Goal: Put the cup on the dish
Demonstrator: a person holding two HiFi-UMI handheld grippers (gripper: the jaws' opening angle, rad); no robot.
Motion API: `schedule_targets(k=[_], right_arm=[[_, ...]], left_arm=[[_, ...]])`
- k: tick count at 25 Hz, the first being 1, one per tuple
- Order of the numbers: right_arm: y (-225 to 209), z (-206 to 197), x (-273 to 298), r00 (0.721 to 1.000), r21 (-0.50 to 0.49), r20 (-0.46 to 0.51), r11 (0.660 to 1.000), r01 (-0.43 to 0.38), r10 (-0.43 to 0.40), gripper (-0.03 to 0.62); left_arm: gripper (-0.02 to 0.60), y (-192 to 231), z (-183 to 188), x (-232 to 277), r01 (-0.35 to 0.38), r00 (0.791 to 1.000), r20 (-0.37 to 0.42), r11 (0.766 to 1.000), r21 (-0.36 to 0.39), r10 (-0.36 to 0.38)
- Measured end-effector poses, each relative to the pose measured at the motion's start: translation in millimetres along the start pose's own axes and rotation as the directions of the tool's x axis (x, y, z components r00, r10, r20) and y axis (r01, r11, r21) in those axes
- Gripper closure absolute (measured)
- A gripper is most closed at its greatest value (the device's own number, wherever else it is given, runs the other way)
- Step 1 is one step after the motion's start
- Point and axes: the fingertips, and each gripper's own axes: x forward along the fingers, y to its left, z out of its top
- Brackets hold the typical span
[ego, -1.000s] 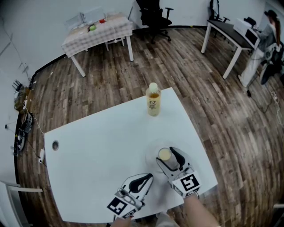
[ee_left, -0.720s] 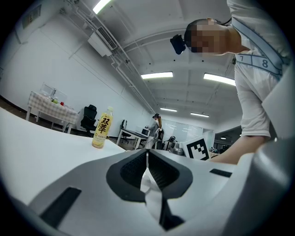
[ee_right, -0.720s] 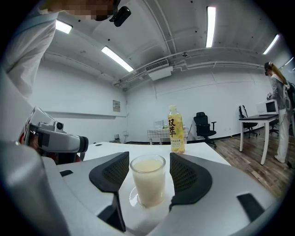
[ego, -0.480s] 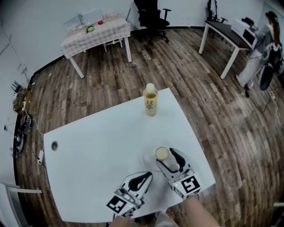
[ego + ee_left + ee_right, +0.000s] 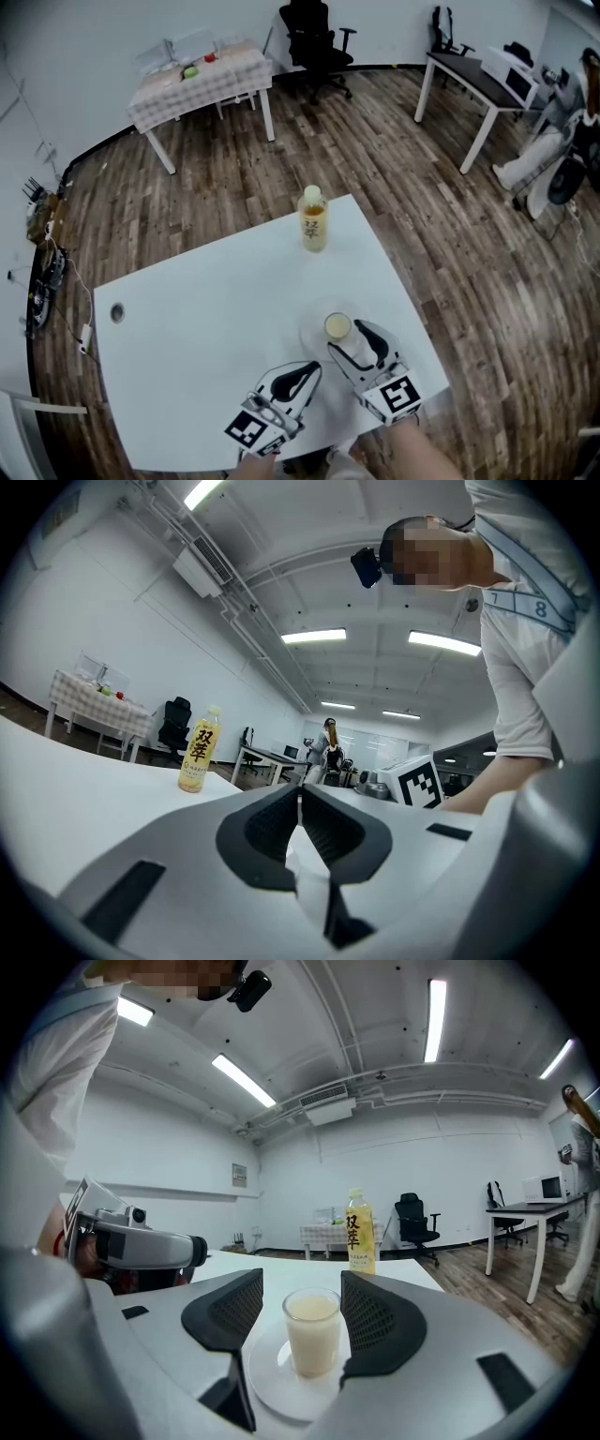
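Note:
A small clear cup (image 5: 312,1331) of pale milky drink stands upright on a white dish (image 5: 277,1393) near the table's front right. My right gripper (image 5: 302,1286) is open, its two dark pads either side of the cup with a gap on the left side. In the head view the cup (image 5: 337,326) sits on the dish (image 5: 313,334) at the tips of the right gripper (image 5: 351,337). My left gripper (image 5: 306,376) rests on the table beside it, shut with nothing held (image 5: 300,803).
A yellow tea bottle (image 5: 313,218) stands near the far edge of the white table (image 5: 206,309). The table's right edge runs close past the dish. A cable hole (image 5: 116,312) is at the left. A person stands far right by a desk (image 5: 469,70).
The right gripper has drawn back a little toward me, so the cup now sits nearer its fingertips. The left gripper has stayed put.

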Motion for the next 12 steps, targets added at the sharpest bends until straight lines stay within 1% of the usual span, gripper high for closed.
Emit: schedule_targets(k=[3, 7, 12], right_arm=[[7, 4, -3, 1.0, -0.018, 0.001, 1.0, -0.013, 0.013, 0.327], [13, 11, -10, 1.0, -0.043, 0.008, 0.999, -0.015, 0.015, 0.38], [16, 15, -20, 1.0, -0.061, 0.007, 0.998, -0.009, 0.009, 0.513]], left_arm=[[0.566, -1, 5, -1, 0.004, 1.0, 0.012, 1.0, 0.003, -0.004], [0.566, -3, 10, -1, 0.008, 1.0, 0.021, 1.0, 0.01, -0.009], [0.566, -4, 8, -3, 0.012, 1.0, 0.005, 1.0, 0.013, -0.012]])
